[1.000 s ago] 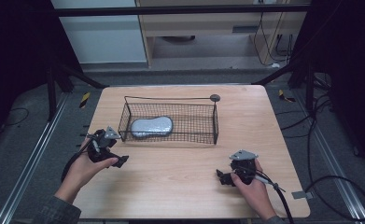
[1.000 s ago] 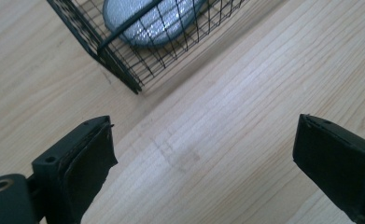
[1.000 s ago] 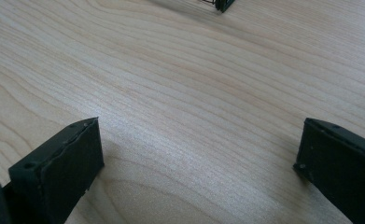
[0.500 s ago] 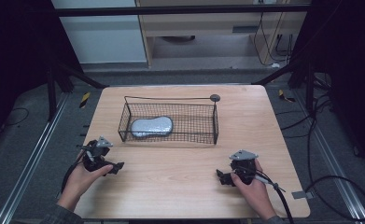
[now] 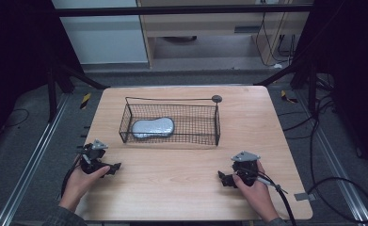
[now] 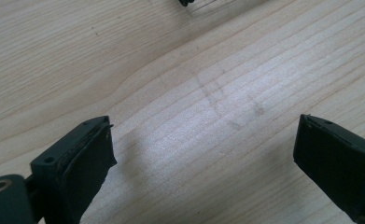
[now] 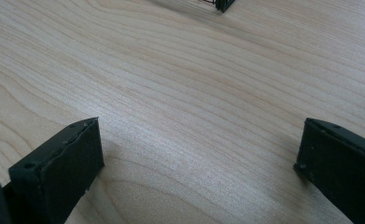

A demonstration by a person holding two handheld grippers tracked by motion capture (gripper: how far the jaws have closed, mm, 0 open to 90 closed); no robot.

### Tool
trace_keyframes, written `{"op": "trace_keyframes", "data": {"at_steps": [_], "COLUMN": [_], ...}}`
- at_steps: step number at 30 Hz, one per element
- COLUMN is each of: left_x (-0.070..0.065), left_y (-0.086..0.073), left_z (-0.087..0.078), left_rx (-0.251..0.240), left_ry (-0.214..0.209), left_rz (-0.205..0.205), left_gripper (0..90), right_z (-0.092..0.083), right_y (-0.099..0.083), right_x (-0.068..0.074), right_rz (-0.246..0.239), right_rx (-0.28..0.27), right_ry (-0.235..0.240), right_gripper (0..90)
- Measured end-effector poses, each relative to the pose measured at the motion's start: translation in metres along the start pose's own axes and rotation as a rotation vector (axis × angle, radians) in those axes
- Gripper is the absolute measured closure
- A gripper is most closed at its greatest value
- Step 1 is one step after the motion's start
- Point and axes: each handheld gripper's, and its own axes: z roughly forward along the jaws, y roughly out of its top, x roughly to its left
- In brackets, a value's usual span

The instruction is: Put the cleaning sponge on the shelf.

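Both tongs, left (image 5: 114, 167) and right (image 5: 222, 178), gape wide, empty, low over the bench (image 5: 181, 165). Grey pouch (image 5: 152, 127) lies in the basket (image 5: 205, 139) ahead, long axis crosswise, nearer my left.

This looks like a lab recording rig. A bare wooden table (image 5: 191, 179) stands inside a dark metal frame (image 5: 181, 10) on grey carpet. Loose cables (image 5: 334, 188) trail across the floor, with plain cabinets (image 5: 196, 28) behind.
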Motion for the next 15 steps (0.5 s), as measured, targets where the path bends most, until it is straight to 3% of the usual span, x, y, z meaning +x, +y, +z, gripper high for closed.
{"op": "trace_keyframes", "data": {"at_steps": [7, 15], "left_x": [0.001, 0.002], "left_y": [-0.003, -0.007], "left_z": [0.006, 0.011], "left_rx": [0.009, -0.042], "left_ry": [-0.006, -0.021], "left_rz": [-0.003, -0.023], "left_gripper": [3.8, 0.0], "right_z": [0.000, 0.000], "right_y": [0.000, 0.000], "right_x": [0.000, 0.000], "right_rz": [0.002, 0.002], "right_rx": [0.001, 0.001], "right_ry": [0.001, 0.003], "right_gripper": [0.5, 0.4]}}
